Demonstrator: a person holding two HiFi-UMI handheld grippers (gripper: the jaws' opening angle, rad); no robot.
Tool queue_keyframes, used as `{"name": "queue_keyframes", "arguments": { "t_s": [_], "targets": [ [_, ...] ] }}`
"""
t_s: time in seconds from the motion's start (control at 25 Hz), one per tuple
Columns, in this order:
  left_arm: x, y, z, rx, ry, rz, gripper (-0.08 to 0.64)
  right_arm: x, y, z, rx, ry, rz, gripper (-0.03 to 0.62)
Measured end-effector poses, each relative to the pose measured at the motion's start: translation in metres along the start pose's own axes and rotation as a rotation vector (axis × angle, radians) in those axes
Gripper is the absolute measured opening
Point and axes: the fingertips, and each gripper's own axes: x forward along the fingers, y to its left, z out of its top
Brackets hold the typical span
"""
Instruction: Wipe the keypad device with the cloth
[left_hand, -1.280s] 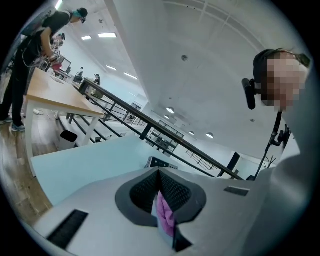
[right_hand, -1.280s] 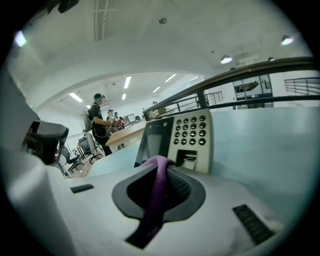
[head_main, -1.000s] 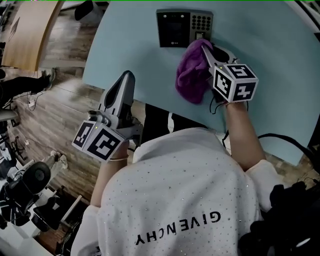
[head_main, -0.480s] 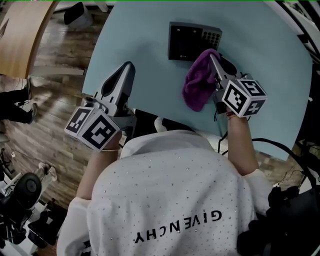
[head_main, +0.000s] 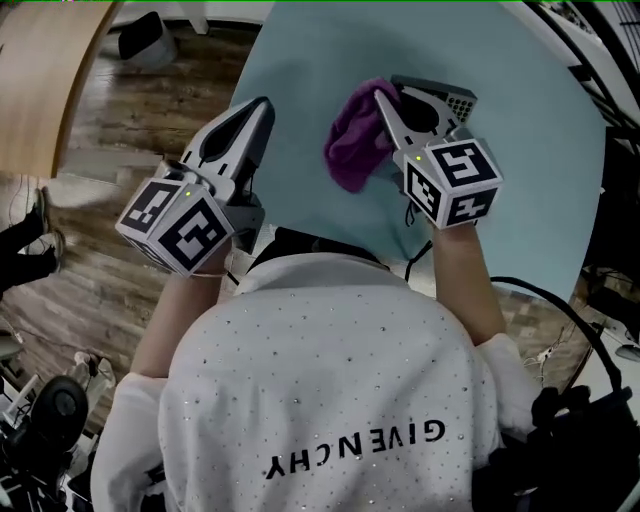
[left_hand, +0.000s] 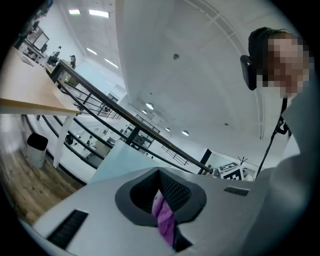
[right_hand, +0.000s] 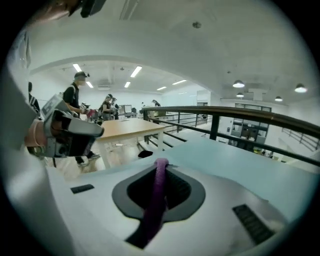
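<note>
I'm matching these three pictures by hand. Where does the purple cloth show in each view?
Head view: purple fuzzy cloth, upper centre, in the tongs of the right gripper.
Left gripper view: purple strip, low centre, between the shut tongs of the left gripper.
Right gripper view: cloth, low centre, between its tongs.
Shared landmark: pale blue tabletop.

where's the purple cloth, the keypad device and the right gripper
purple cloth (head_main: 348, 145), head view, middle of the bunched fabric
keypad device (head_main: 460, 103), head view, its button grid
right gripper (head_main: 383, 100), head view, between its fingertips, shut on the cloth
</note>
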Motion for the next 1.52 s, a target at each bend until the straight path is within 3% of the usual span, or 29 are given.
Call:
{"name": "queue_keyframes", "arguments": {
  "t_s": [0.16,0.28,0.4,0.6,0.8,1.12,1.28,1.52],
  "targets": [
    [-0.009,0.011,0.002,-0.004,0.021,0.015,0.0,0.012,-0.027,-0.016,-0.055,0.079,-0.191,0.017],
    [-0.01,0.014,-0.003,-0.024,0.024,-0.009,0.0,0.011,-0.034,-0.032,-0.104,0.137,-0.255,0.017],
    [-0.01,0.013,-0.001,-0.032,0.013,-0.029,0.0,0.007,-0.029,-0.049,-0.094,0.172,-0.259,0.017],
    [-0.013,0.001,0.009,-0.027,-0.007,-0.072,0.0,-0.005,-0.011,-0.083,0.042,0.23,-0.254,0.017],
    [-0.01,-0.001,0.01,-0.036,-0.012,-0.092,0.0,-0.006,0.002,-0.113,0.09,0.285,-0.239,0.017],
    [0.001,0.003,0.021,-0.059,-0.042,-0.097,0.0,-0.004,0.001,-0.128,0.182,0.289,-0.239,0.017],
    [0.002,-0.009,0.017,-0.045,-0.018,-0.14,0.0,-0.001,0.009,-0.088,0.173,0.223,-0.137,0.015],
    [0.001,-0.006,0.02,-0.044,-0.058,-0.13,0.0,0.007,-0.015,0.043,0.094,0.004,0.003,0.017]
  ]
}}
